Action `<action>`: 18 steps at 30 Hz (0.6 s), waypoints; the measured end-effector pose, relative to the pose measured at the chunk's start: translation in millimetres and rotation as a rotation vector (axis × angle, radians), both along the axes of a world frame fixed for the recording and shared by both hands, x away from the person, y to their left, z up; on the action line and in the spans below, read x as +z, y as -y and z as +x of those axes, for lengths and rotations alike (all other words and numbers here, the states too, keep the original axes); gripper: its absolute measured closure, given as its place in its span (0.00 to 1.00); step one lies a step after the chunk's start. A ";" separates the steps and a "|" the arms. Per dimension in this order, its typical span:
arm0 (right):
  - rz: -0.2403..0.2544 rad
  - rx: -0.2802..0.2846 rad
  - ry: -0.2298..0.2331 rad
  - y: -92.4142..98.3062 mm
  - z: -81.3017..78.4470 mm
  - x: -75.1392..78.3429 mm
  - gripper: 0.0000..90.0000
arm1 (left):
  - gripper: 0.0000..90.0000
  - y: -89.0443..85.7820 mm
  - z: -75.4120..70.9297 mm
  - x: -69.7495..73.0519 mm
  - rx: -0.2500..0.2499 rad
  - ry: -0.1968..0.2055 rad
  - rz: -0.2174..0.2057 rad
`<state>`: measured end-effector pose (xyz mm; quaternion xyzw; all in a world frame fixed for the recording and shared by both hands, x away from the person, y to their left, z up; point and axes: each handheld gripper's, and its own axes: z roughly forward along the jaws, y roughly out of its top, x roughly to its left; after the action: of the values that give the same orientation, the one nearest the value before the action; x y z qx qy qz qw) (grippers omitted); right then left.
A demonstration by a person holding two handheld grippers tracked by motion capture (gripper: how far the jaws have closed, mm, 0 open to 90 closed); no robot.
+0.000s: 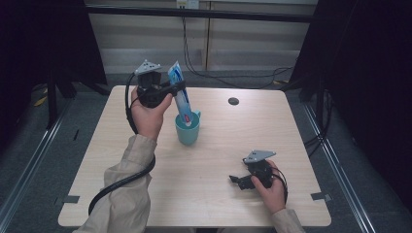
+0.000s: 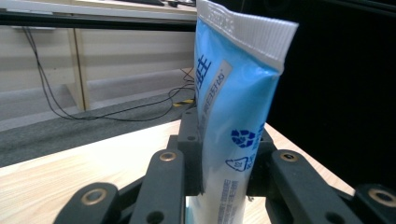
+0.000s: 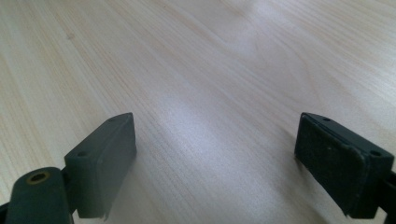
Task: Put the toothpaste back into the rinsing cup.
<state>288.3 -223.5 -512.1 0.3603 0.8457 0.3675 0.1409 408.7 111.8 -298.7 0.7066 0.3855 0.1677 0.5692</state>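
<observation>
A: Item one, the left gripper [image 1: 176, 90]. What is it doing?

B: It is clamping a blue toothpaste tube [image 1: 180, 94] between its jaws. In the left gripper view the two black jaws are pressing on the tube [image 2: 233, 130] from either side, about halfway up, and the crimped white end is pointing upward.

A: Item two, the tube itself. Where is it sitting?

B: It is standing nearly upright, leaning slightly, with its lower end inside a teal cup [image 1: 187, 131]. The cup is resting on the table [image 1: 145, 189], left of the middle, just beside the person's left hand [image 1: 148, 116].

A: Is the tube touching the bottom of the cup?

B: That is hidden by the cup's wall, so I cannot tell.

A: Item three, the right gripper [image 1: 236, 180].

B: It is lying low over the table's near right part, well apart from the cup. The person's right hand [image 1: 269, 187] is holding it. In the right gripper view its jaws are standing wide apart with bare wood between them; they are grasping nothing.

A: Anything else to list?

B: A small dark round disc [image 1: 233, 101] is sitting in the tabletop toward the far edge, right of the cup.
</observation>
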 end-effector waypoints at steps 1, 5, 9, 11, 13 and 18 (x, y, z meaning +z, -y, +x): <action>0.000 0.003 0.003 0.1 0.3 -0.1 0.14 | 0.82 0.0 0.0 0.0 0.000 0.000 0.000; 0.000 0.001 0.001 0.1 0.1 0.0 0.14 | 0.82 -2.4 5.2 1.0 0.022 0.010 -0.011; 0.000 0.002 0.001 0.1 0.2 0.0 0.13 | 0.82 -2.3 8.3 1.9 0.028 0.018 -0.004; 0.000 0.004 0.002 0.1 0.4 -0.1 0.13 | 0.82 -2.0 8.8 2.0 0.029 0.018 -0.004; 0.000 0.006 0.001 0.1 0.5 -0.1 0.13 | 0.82 -0.7 11.0 1.3 0.031 0.022 -0.008; 0.000 0.006 0.002 0.2 0.6 -0.1 0.13 | 0.82 0.3 14.5 1.1 0.037 0.025 -0.005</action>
<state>288.9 -223.6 -512.2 0.3572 0.8468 0.3682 0.1408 423.2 111.5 -297.7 0.6959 0.3918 0.1860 0.5724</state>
